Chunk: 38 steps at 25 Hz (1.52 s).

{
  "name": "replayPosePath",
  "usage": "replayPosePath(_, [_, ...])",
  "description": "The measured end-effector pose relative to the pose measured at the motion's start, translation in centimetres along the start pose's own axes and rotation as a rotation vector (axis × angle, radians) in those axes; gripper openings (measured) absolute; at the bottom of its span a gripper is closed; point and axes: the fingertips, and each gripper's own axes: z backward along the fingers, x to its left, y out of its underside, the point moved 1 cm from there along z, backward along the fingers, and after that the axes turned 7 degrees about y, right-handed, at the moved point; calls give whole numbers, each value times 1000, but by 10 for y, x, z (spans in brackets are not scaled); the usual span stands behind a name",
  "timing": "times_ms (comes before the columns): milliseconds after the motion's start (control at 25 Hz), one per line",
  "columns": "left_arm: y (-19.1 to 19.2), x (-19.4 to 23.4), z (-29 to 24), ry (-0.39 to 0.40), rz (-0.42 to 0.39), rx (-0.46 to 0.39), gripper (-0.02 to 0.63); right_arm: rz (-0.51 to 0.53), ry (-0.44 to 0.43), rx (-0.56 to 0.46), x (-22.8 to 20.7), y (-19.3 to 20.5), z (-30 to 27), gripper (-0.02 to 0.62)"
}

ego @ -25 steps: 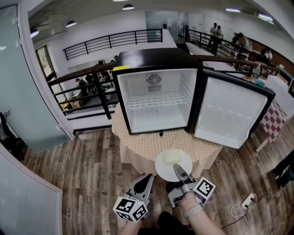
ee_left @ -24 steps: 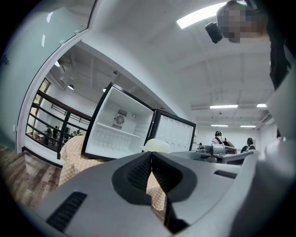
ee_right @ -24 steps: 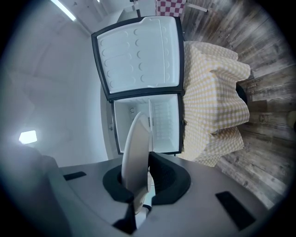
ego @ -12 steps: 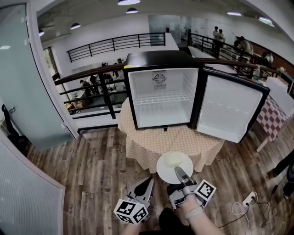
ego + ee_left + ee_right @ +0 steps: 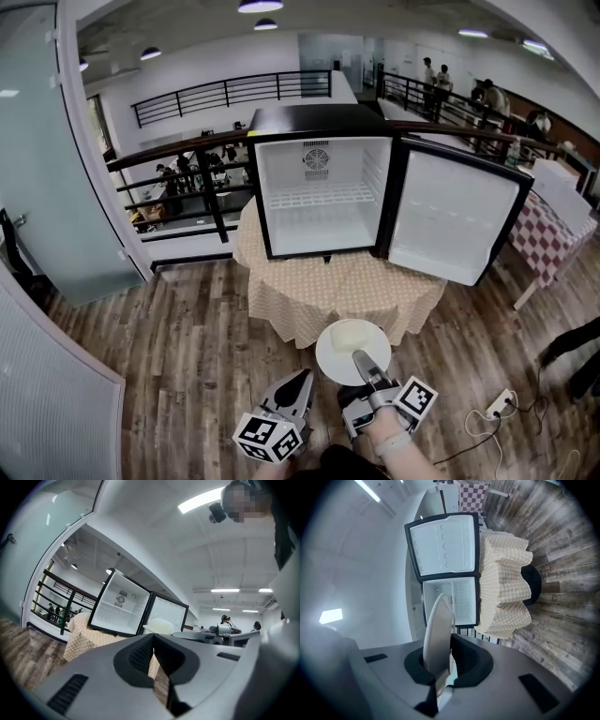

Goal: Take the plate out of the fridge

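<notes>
Gripping the near rim of the white plate (image 5: pixel 366 367), the right gripper (image 5: pixel 360 360) is held low in front of the person, jaws clamped on the edge, wrist reaching forward. The plate sits roughly level, outside the fridge (image 5: pixel 322 192), above the wooden floor (image 5: pixel 187 356) in front of the cloth-covered table (image 5: pixel 337 286). A pale lump (image 5: pixel 349 330) lies on it. The left gripper (image 5: pixel 304 377) hangs beside the right one, pointing forward, jaws together with nothing between them. The fridge door (image 5: pixel 457 225) stands wide open to the right; the shelves look bare.
</notes>
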Motion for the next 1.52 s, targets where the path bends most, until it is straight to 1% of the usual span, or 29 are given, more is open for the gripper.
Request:
replayPosePath(160, [5, -8, 1, 7, -2, 8, 8, -1, 1, -4, -5, -5, 8, 43])
replayPosePath(480, [8, -16, 1, -25, -5, 5, 8, -6, -1, 23, -6, -7, 19, 43])
replayPosePath(800, [15, -53, 2, -38, 11, 5, 8, 10, 2, 55, 5, -18, 49, 43])
replayPosePath(1040, [23, -71, 11, -67, 22, 11, 8, -3, 22, 64, 1, -22, 70, 43])
replayPosePath(1240, [29, -84, 19, -89, 19, 11, 8, -7, 17, 86, -4, -19, 88, 43])
replayPosePath(1520, [44, -105, 23, -98, 26, 27, 8, 10, 10, 105, -7, -22, 113, 43])
